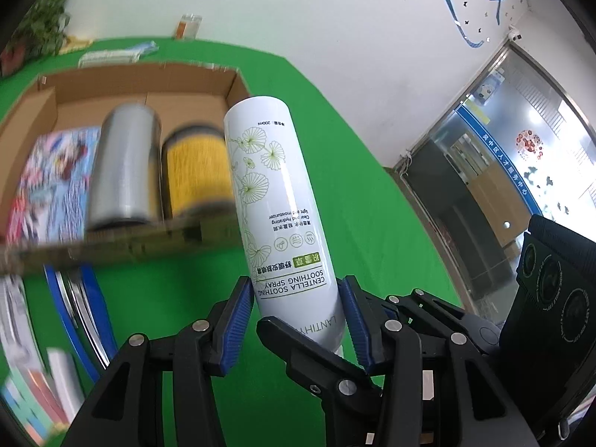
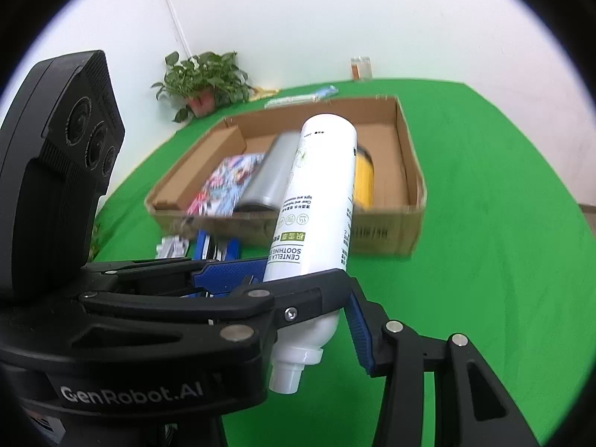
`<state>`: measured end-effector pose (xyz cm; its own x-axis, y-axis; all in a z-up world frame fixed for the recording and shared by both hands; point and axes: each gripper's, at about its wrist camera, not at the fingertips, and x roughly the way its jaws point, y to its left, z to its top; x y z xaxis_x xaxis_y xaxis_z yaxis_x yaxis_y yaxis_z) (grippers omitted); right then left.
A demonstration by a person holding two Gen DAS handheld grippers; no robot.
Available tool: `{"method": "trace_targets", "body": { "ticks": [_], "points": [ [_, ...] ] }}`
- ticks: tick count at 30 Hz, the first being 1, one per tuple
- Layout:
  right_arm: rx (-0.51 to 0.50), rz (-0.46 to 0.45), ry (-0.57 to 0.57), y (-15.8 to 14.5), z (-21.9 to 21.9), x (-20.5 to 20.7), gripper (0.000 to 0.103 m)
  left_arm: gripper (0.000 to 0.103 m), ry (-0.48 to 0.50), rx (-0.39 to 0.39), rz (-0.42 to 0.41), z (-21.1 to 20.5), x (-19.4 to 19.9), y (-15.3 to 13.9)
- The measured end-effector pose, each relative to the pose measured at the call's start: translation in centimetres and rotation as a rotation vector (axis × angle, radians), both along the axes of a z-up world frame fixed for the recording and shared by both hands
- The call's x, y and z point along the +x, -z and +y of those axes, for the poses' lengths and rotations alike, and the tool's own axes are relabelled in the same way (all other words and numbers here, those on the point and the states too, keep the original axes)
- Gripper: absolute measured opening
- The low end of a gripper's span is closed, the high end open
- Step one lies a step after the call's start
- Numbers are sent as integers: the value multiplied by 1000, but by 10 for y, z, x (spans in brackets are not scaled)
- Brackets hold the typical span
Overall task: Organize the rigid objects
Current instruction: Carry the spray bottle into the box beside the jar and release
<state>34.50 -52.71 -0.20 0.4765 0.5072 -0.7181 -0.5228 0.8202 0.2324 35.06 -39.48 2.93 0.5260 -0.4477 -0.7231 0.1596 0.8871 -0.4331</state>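
Both the left gripper [image 1: 296, 320] and the right gripper [image 2: 309, 305] have their jaws closed narrow on the lower end of one white cylindrical spray bottle with green leaf print [image 1: 268, 201], held nozzle-down above the green surface [image 1: 335, 186]. The open brown cardboard box [image 2: 409, 171] lies just beyond, seemingly with free floor to the right of the yellow spool [image 1: 197, 175]. The bottle should go there, lowered level, both grips released together.

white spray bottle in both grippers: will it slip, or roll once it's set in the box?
The spray bottle looks glossy and smooth, so it may slide in the ribbed blue pads. It is a plain cylinder; laid flat in the cardboard box it would probably roll. Stood up it seems tippy, being tall and narrow. It looks rigid.
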Motion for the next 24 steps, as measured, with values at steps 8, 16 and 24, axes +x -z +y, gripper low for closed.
{"method": "trace_targets", "body": {
  "ticks": [8,16,24],
  "points": [
    [11,-28,-1,-29,4,68,46,45,8,31,-18,1,90,-46],
    [-24,74,-25,4,9,145,46,45,18,59,125,-12,192,-12],
    [-25,146,-22,41,5,160,46,45,18,61,228,-19,228,34]
  ]
}}
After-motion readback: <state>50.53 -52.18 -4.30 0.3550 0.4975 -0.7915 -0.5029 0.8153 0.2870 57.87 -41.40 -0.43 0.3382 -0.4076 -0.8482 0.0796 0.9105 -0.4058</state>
